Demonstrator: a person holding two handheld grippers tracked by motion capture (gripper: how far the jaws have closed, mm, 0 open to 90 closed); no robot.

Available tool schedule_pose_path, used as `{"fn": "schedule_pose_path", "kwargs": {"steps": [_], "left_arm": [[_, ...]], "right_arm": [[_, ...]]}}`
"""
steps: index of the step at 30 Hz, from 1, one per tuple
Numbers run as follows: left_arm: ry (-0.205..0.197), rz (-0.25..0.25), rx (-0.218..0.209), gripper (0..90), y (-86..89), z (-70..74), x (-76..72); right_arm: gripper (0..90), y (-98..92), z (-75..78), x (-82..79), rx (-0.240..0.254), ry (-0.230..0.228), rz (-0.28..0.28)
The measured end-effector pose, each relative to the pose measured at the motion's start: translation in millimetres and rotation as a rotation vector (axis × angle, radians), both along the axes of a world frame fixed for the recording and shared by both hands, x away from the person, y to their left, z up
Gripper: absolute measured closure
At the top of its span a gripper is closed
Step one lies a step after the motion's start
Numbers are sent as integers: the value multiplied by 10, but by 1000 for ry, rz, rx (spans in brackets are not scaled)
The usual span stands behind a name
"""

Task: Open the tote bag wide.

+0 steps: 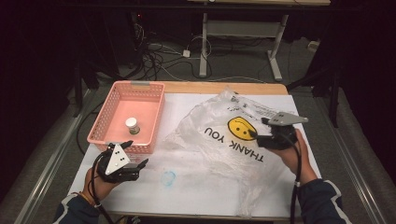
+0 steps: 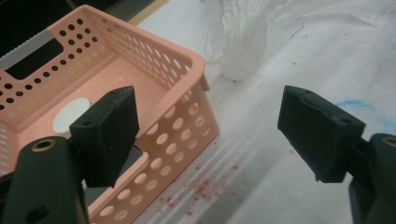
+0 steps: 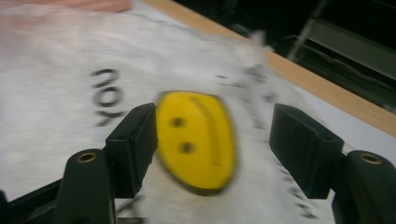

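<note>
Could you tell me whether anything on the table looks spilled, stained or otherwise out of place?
Yes, two marks on the white table cover: a blue smudge near the front edge, and red specks scattered beside the pink basket. The plastic bag lies crumpled and flat. The small jar stands upright in the basket.

We hold our left gripper [image 1: 133, 156] low at the near left, jaws spread wide. Our right gripper [image 1: 260, 129] points left, its jaws apart and empty.
</note>
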State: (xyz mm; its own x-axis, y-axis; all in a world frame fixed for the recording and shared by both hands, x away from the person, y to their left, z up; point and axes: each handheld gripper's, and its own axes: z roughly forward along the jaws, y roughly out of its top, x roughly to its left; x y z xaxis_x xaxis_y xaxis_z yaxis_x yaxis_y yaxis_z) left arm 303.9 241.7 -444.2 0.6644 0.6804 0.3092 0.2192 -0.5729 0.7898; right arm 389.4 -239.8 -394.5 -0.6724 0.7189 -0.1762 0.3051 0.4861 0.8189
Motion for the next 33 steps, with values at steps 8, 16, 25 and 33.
{"fn": "schedule_pose_path", "kwargs": {"steps": [8,16,25,33], "left_arm": [[-8,1,1,198,6,13,4],[-3,-4,10,202,-7,2,2],[-1,-9,13,199,-7,3,2],[1,-13,13,199,0,8,2]], "right_arm": [[307,710,-163,-296,-84,61,239],[317,991,-478,-317,-181,145,330],[628,1032,-716,-197,-226,272,351],[900,1035,-694,-193,-238,282,342]]}}
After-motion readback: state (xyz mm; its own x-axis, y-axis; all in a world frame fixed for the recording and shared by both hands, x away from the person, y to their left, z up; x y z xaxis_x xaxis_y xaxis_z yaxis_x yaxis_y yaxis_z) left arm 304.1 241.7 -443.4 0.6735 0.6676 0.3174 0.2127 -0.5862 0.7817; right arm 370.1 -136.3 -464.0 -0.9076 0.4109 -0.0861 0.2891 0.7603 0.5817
